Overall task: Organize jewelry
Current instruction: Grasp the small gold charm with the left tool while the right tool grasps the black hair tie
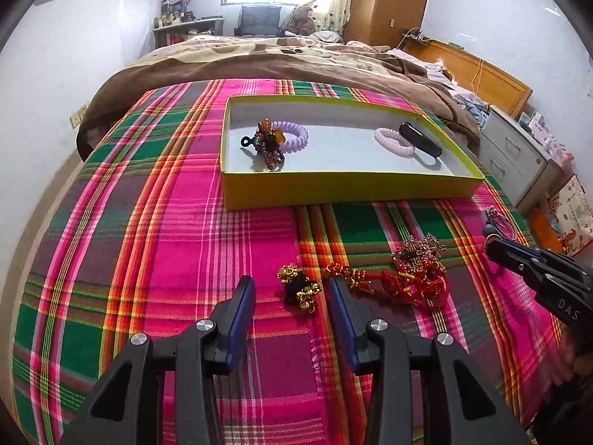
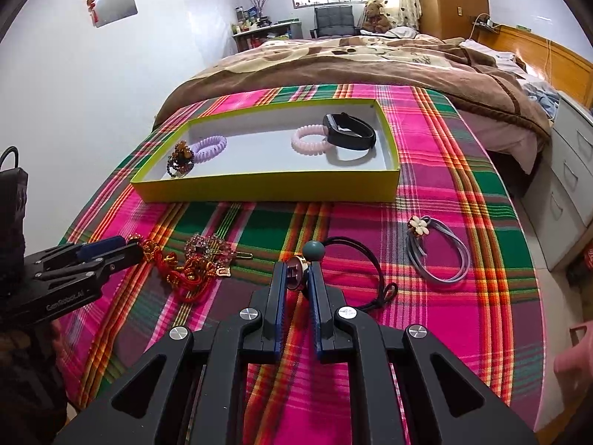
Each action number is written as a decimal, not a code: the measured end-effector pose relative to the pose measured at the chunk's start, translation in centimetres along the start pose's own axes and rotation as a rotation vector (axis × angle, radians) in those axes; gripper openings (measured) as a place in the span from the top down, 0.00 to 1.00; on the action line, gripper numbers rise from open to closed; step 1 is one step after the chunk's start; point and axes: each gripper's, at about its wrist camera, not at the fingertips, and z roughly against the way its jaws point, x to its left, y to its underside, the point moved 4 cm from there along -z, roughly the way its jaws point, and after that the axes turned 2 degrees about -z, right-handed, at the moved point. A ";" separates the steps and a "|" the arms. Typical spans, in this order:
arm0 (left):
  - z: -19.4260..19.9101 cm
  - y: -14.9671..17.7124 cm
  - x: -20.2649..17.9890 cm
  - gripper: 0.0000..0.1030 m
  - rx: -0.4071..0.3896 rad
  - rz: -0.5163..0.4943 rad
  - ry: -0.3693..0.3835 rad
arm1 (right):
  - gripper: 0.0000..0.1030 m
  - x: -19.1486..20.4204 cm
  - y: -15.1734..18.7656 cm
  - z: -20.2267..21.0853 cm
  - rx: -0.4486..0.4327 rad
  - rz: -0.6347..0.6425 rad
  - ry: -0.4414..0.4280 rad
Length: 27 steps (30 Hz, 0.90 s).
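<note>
A yellow-green box [image 1: 348, 189] [image 2: 267, 187] on the plaid cloth holds a beaded hair claw [image 1: 267, 144], a purple coil tie [image 1: 294, 136], a pink coil tie [image 1: 393, 141] and a black watch band [image 1: 420, 139] [image 2: 348, 131]. My left gripper [image 1: 291, 287] is open, its fingers either side of a black-and-gold hair tie [image 1: 298, 289]. A red knotted ornament [image 1: 407, 282] [image 2: 185, 270] lies to its right. My right gripper [image 2: 296, 272] is shut on the charm end of a black elastic hair tie [image 2: 367, 270] with a teal bead [image 2: 314, 250].
A grey flower hair band [image 2: 437, 252] lies right of the right gripper. A beaded hair clip [image 2: 211, 248] sits by the red ornament. A bed with a brown blanket [image 1: 259, 63] lies behind the cloth. White drawers [image 2: 570, 185] stand at the right.
</note>
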 end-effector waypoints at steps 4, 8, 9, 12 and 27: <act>-0.1 0.0 0.1 0.64 -0.006 -0.015 -0.022 | 0.89 0.2 0.0 -0.1 0.000 0.003 -0.004; 0.1 0.0 0.5 0.80 -0.006 -0.008 -0.020 | 0.89 0.3 0.0 -0.1 0.002 0.003 -0.008; 0.1 0.0 0.4 0.82 -0.006 -0.009 -0.017 | 0.89 0.4 0.0 -0.2 0.003 0.003 -0.010; 0.2 0.0 0.4 0.84 -0.009 -0.013 -0.016 | 0.89 0.3 0.0 -0.1 0.004 0.000 -0.009; 1.9 -0.4 0.0 0.84 -0.048 -0.040 -0.007 | 0.89 0.3 -0.3 0.4 -0.010 -0.001 -0.004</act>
